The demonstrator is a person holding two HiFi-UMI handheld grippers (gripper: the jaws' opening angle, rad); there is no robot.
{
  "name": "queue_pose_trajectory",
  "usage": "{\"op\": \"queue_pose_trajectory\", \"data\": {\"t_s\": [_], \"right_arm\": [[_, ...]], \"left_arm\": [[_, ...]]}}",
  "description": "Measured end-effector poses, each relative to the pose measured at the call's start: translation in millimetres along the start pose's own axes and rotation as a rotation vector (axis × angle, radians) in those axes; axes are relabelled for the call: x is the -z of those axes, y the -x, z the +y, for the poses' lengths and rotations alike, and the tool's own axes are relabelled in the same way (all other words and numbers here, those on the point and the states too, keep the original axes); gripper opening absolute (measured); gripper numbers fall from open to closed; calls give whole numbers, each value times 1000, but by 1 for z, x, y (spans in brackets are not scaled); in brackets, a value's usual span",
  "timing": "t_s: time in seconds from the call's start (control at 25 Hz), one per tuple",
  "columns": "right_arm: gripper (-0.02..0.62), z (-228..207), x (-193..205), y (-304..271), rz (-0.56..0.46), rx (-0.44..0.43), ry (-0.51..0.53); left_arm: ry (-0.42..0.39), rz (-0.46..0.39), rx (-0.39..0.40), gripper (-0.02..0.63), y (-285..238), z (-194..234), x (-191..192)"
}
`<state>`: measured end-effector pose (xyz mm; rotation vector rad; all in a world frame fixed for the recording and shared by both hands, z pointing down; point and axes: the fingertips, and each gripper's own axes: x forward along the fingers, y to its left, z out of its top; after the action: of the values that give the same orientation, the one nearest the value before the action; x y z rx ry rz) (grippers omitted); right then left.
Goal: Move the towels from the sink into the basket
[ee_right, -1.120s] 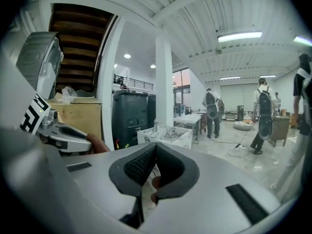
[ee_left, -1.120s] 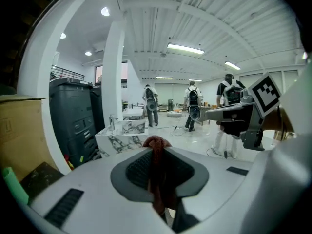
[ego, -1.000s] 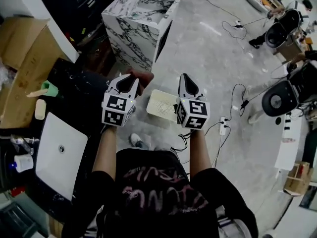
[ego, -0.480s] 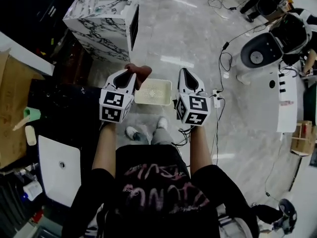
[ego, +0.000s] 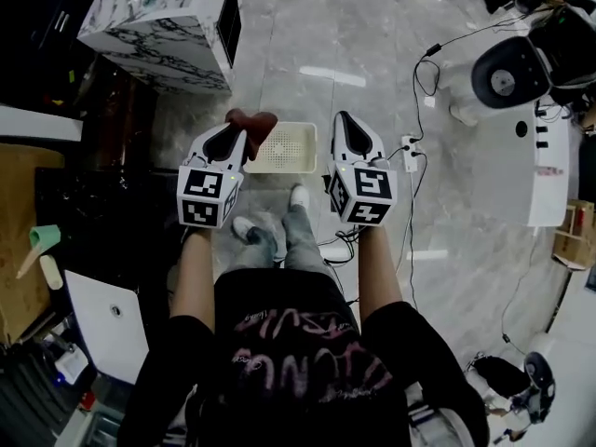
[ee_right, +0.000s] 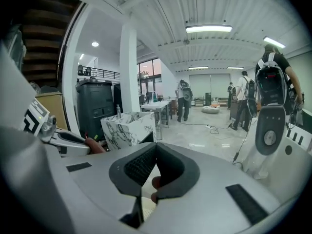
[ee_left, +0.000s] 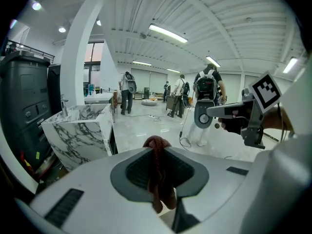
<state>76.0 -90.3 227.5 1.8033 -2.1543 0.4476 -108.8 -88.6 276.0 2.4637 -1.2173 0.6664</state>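
Observation:
My left gripper is shut on a dark red towel, which bunches at the tips and hangs down between the pads. It hovers over the left edge of the white perforated basket on the floor. My right gripper is level with it at the basket's right edge. Its pads meet at the tip. A small reddish bit shows low in their gap; I cannot tell what it is. The marble sink cabinet stands behind to the left.
A power strip and cables lie on the floor right of the basket. White round machines stand at the far right. The person's shoes are just behind the basket. A black counter with a white basin is at the left. People walk far off.
Both grippers have travelled away from the marble sink and sunk towards the floor, the left still carrying the towel. The basket now lies right between their tips.

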Motion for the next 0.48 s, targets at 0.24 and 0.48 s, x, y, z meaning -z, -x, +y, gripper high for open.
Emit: {"op": "queue_pose_trajectory", "data": {"t_s": [0.24,0.48], "right_arm": [[15,-27,36,-31,50,-18,-34],[15,-40,85,-67,106,-35,-57]], "left_arm": [[44,32,1,72,-43,-4,25],[69,92,6,72,-92,-1,72]]}}
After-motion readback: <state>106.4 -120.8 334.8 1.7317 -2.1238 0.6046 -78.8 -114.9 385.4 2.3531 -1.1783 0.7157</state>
